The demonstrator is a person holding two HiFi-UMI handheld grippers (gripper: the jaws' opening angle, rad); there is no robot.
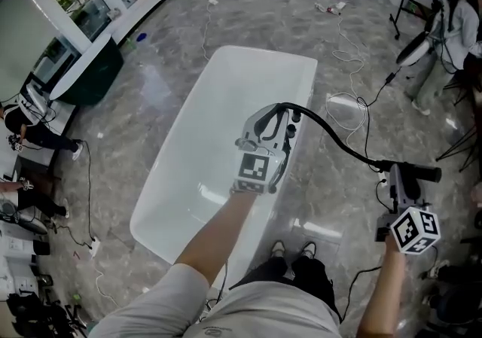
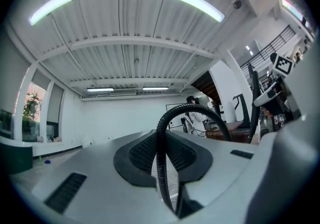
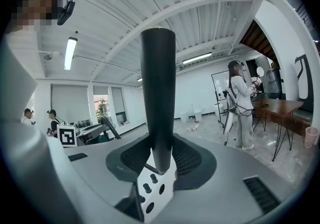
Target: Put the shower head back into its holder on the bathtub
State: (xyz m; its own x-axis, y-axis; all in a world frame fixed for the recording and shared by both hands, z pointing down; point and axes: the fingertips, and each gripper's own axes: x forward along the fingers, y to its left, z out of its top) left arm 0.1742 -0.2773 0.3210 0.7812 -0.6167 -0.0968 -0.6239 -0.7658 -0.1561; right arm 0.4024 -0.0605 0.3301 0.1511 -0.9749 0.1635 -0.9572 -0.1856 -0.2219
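A white bathtub (image 1: 197,150) fills the middle of the head view. My left gripper (image 1: 273,124) hovers over its right rim, beside small dark fittings (image 1: 292,129); which of them is the holder I cannot tell. It is shut on the black ribbed hose (image 1: 331,135), which loops up from between the jaws in the left gripper view (image 2: 160,153). The hose arcs right to the black shower head handle (image 1: 419,173). My right gripper (image 1: 397,182) is shut on that handle, well right of the tub. In the right gripper view the handle (image 3: 158,93) stands upright between the jaws.
A person (image 1: 452,31) stands at the far right near black stands. White cables (image 1: 348,114) lie on the marble floor right of the tub. A dark cabinet (image 1: 90,73) sits at the left. My shoes (image 1: 290,250) are at the tub's near end.
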